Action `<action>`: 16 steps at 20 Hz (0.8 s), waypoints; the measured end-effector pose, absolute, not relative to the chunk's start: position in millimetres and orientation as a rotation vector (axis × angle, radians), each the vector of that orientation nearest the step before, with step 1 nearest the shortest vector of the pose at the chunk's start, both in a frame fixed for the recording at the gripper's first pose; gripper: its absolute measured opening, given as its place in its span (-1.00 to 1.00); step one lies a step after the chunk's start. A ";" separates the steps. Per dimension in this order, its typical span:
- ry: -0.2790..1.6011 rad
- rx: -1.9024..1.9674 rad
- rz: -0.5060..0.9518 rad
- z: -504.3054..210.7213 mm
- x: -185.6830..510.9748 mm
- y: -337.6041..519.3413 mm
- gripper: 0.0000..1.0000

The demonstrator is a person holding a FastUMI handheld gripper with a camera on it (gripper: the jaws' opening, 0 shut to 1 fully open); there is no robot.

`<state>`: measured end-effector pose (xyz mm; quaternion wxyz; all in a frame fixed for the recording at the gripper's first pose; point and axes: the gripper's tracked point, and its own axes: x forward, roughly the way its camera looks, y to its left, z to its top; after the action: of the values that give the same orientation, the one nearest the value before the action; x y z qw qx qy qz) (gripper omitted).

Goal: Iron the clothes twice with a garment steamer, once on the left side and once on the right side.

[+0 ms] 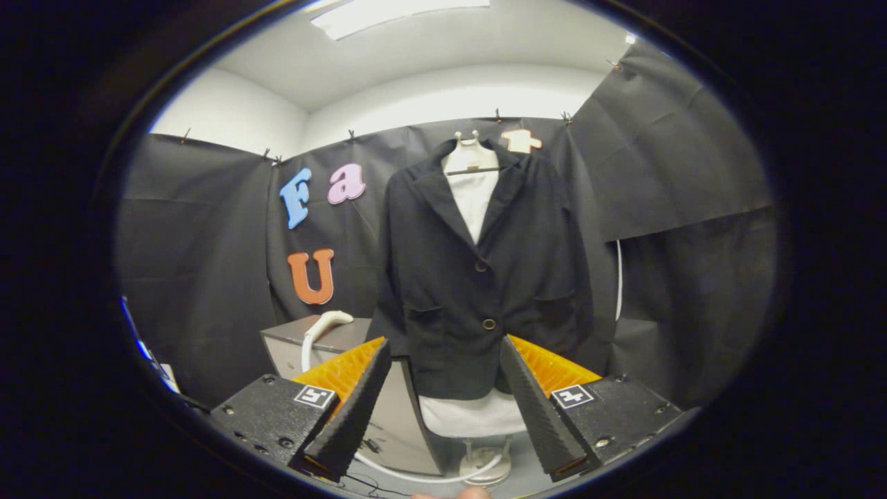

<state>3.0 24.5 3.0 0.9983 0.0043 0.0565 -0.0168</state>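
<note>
- Basically nothing done yet, judging by this frame.
- Gripper: fingers spread wide, nothing between the pads, nothing touched.
- Beyond the fingers, straight ahead: black blazer buttoned over a white torso form, on a stand with a round base low between the fingertips. Blazer hem sits just past the tips, not in contact.
- Steamer head: white, curved, resting on a grey cabinet ahead and left of the left finger, beside the blazer's near edge. White hose runs along the floor under the fingers toward the stand base.
- Steamer is not picked up, well apart from both fingers.
- Left to do, as I read it: swing left, close on the steamer head, then one pass on the blazer's left side, one on the right.
- Can't tell from here whether the steamer is on.
</note>
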 end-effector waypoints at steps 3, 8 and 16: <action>0.126 0.018 -0.005 5.8 29.7 68.4 0.97; 0.207 -0.026 0.056 -13.4 67.9 160.3 0.97; 0.357 -0.030 0.186 -32.2 163.2 269.8 0.96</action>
<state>163.2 269.8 -32.2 0.9797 -0.0147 0.1773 0.0926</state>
